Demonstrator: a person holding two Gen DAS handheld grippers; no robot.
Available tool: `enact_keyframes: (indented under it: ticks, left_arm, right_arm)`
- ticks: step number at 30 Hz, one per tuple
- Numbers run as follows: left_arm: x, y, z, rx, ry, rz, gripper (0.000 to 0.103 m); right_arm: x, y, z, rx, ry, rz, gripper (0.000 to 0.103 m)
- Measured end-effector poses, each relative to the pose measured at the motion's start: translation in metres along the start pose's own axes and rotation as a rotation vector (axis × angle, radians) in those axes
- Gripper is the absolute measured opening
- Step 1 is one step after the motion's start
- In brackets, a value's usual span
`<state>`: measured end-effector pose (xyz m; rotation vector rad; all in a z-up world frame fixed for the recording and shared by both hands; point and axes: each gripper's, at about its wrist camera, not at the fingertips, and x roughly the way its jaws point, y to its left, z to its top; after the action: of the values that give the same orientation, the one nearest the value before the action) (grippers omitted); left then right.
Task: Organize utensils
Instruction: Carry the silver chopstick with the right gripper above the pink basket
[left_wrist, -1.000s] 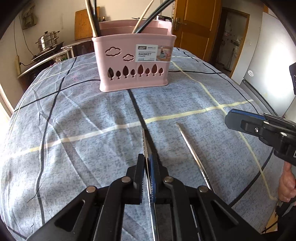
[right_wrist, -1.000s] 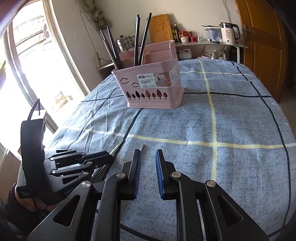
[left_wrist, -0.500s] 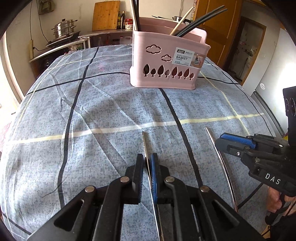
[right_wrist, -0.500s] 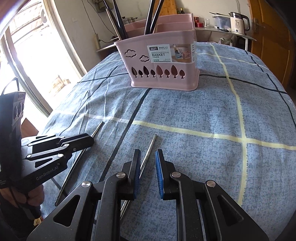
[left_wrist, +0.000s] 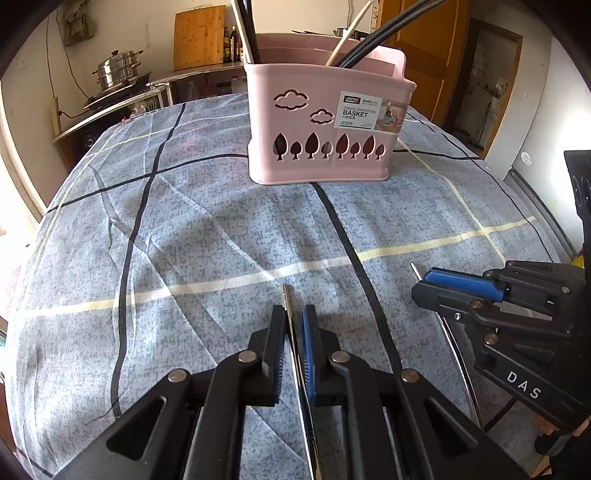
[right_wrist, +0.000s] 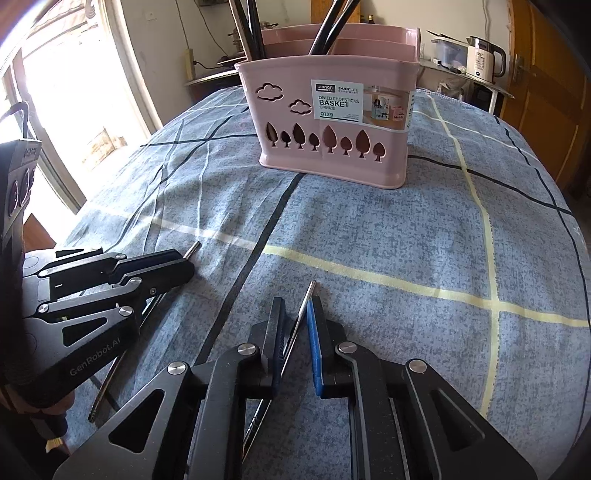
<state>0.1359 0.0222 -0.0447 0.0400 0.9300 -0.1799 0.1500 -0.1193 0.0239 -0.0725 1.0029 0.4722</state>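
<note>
Left hand-held gripper: closed on 1 chopstick, its long axis running forward between the pads. Right hand-held gripper: jaws just closing on chopstick 2. Basket: straight ahead of both on the tabletop, well apart.

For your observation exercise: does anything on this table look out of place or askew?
Yes. Two metal chopsticks are outside the pink basket, one in the left gripper, one in the right gripper, whose jaws have just been closing on it. The tablecloth is creased. Nothing looks spilled or damaged.
</note>
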Motion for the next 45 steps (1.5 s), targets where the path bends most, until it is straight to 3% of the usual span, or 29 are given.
enact_keyframes:
  ticks: [10, 18, 30, 45]
  left_arm:
    - [-0.01, 0.0, 0.004, -0.018, -0.028, -0.027, 0.005]
    - [-0.052, -0.003, 0.027, -0.003, -0.132, -0.071, 0.005]
    - [-0.113, 0.008, 0.063, 0.009, -0.3, -0.072, 0.005]
    - [-0.12, 0.003, 0.059, 0.018, -0.308, -0.077, 0.005]
  right_arm:
    - [-0.014, -0.013, 0.006, 0.052, -0.044, 0.07, 0.004]
    - [-0.058, -0.015, 0.026, 0.042, -0.163, 0.082, 0.004]
    - [-0.12, -0.02, 0.054, 0.029, -0.347, 0.056, 0.004]
    - [-0.13, -0.024, 0.049, 0.025, -0.359, 0.048, 0.004]
